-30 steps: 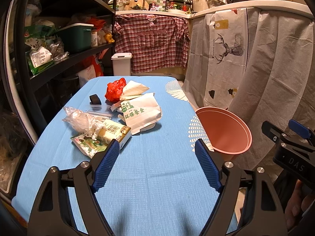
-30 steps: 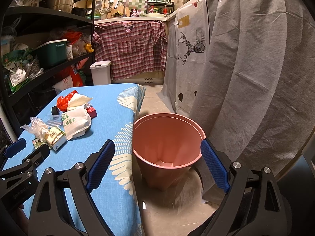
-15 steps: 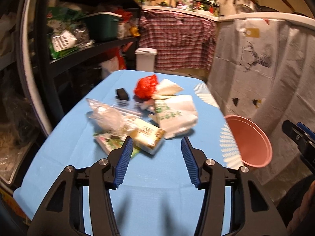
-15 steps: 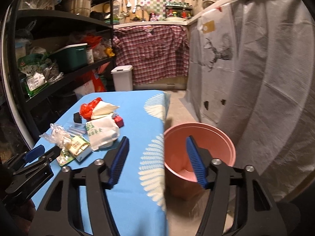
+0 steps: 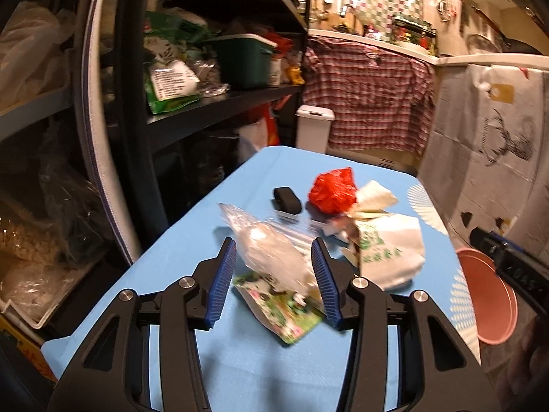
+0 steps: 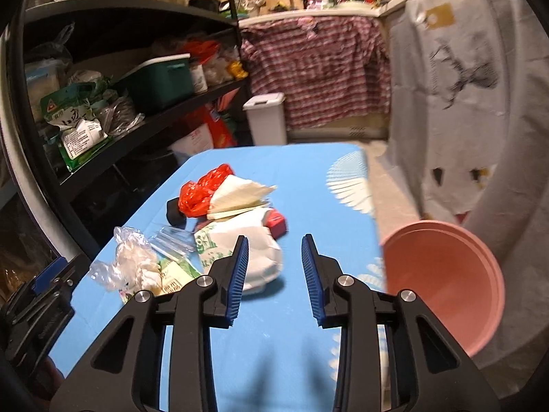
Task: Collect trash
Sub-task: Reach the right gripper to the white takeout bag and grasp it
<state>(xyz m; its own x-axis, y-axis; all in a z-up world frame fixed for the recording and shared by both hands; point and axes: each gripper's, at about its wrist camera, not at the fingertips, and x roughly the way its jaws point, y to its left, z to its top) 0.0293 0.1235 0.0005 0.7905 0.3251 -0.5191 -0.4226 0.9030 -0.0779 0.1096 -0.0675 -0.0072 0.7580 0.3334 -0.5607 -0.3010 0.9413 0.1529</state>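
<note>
A pile of trash lies on the blue table point(image 5: 260, 370): a clear crumpled plastic bag point(image 5: 271, 250), a green wrapper point(image 5: 284, 312), a white paper bag with green print point(image 5: 387, 250), a red plastic bag point(image 5: 331, 190), a cream folded paper point(image 5: 374, 194) and a small black object point(image 5: 286, 199). My left gripper point(image 5: 274, 281) is open, its pads on either side of the clear bag, not touching. My right gripper point(image 6: 272, 274) is open and empty above the table, just right of the white paper bag point(image 6: 250, 254). The pink bin point(image 6: 442, 281) stands off the table's right edge.
Dark shelves point(image 5: 192, 113) packed with bags and a green box run along the left. A white lidded bin point(image 5: 314, 127) and plaid cloth point(image 5: 370, 96) stand behind the table. A grey curtain point(image 6: 463, 103) hangs on the right.
Both grippers moved left and forward toward the trash pile and narrowed their jaws. The left one now frames the clear bag; the right one swung from over the pink bin to over the table.
</note>
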